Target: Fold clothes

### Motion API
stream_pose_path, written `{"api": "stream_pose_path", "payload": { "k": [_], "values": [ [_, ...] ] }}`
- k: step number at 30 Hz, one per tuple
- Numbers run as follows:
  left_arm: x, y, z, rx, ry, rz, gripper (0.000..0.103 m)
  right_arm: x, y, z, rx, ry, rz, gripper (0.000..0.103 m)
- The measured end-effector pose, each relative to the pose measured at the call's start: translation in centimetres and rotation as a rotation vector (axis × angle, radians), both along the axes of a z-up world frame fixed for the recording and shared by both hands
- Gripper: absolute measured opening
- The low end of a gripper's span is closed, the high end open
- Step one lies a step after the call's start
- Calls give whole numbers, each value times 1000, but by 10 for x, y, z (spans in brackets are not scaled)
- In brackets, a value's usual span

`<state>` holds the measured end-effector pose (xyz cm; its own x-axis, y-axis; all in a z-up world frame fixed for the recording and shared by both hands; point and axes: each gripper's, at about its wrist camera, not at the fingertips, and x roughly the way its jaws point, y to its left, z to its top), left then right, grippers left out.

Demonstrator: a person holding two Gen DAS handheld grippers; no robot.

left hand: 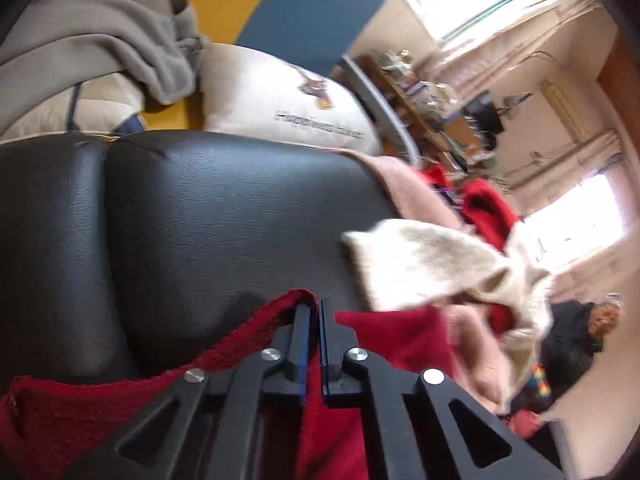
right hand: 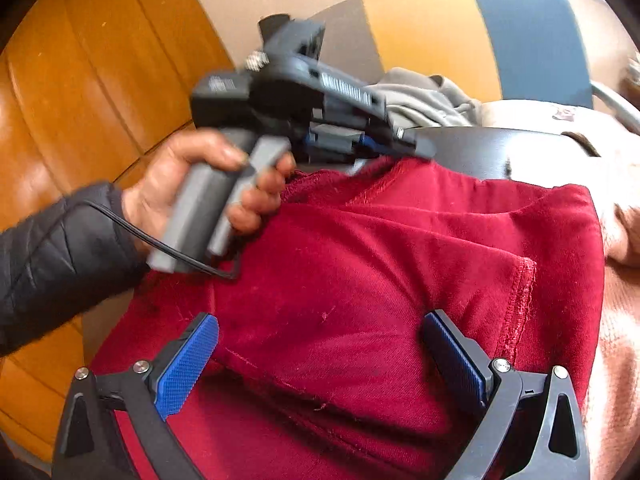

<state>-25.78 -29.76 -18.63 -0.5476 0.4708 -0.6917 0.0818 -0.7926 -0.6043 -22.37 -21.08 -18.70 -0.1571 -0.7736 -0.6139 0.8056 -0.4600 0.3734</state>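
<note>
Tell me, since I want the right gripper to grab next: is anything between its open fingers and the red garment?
Nothing visible. The right gripper hangs open directly over the red garment, bare cloth between its fingers. The left gripper is shut on the garment's far edge, away from that spot.

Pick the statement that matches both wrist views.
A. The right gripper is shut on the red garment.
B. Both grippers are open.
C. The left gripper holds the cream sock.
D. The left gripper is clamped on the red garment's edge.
D: the left gripper has its jaws closed on the red garment edge, while the right gripper is wide open above it.
</note>
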Motion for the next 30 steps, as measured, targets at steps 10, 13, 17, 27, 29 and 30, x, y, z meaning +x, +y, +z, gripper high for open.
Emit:
{"api": "stream_pose_path", "payload": {
  "k": [10, 13, 17, 27, 29, 30],
  "values": [
    [48, -4, 60, -95, 175, 105, 35, -2, 2, 2, -2, -8, -3, 103],
    [101, -18, 80, -107, 241, 221, 42, -7, 6, 3, -29, -42, 1, 103],
    [168, -9, 71, -139, 259, 283, 44, -10, 11, 5, -60, -82, 2, 103],
    [214, -25, 21, -52, 238, 312, 43, -38, -29, 64, -107, -205, 78, 103],
    [217, -25, 18, -39, 247, 319, 42, -58, -60, 72, -199, -348, 173, 103],
    [217, -24, 18, -43, 249, 319, 42, -68, -76, 70, -230, -424, 202, 103]
  ]
}}
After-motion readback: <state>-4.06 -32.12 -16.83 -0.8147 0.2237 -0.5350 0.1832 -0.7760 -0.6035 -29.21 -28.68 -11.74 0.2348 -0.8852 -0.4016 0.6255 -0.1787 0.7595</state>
